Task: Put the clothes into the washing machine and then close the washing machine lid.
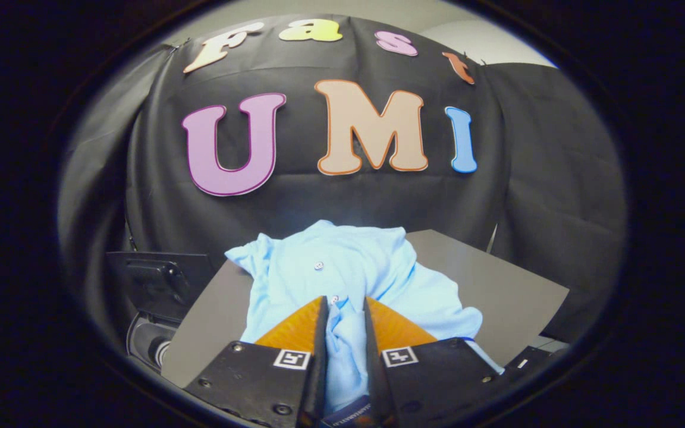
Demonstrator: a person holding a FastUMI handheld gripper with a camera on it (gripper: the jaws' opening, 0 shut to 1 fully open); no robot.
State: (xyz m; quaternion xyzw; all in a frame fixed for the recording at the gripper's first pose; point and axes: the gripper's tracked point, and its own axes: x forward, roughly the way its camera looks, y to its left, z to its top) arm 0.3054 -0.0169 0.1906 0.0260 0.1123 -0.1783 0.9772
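A light blue buttoned shirt (348, 273) lies crumpled on a grey table (497, 285). My gripper (345, 306) is shut on the shirt, with a fold of the cloth pinched between both fingers and running back between them. The rest of the shirt spreads ahead of the fingertips and to both sides. To the left, below the table's edge, I see the dark washing machine (158, 285) with its lid raised and part of the round drum opening (152, 348) showing.
The black cloth wall (342, 202) hangs close behind the table. Bare grey tabletop stretches to the right of the shirt. A dark object (533, 356) sits at the table's near right corner.
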